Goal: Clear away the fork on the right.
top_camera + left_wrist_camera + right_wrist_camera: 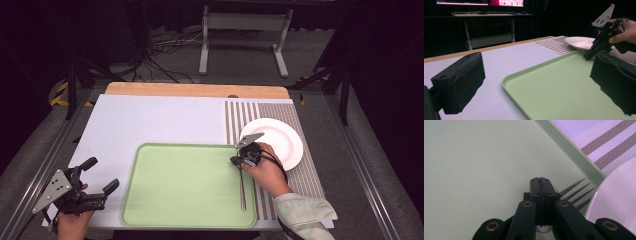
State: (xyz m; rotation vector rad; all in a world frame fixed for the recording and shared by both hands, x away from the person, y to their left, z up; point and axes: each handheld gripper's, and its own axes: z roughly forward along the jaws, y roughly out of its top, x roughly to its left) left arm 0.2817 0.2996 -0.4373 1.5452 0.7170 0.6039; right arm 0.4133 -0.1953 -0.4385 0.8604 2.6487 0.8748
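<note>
right gripper view alone shows fork (574, 192) tines beside the closed fingers (540, 185).

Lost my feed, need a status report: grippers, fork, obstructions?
Right gripper jaws shut on fork near its tines, over green tray. Left gripper open, idle beside tray. White plate close by the tines.

The wooden table (150, 89) carries a white sheet (150, 120); on it, green tray (175, 190) at six o'clock, striped placemat (300, 175) at three.
</note>
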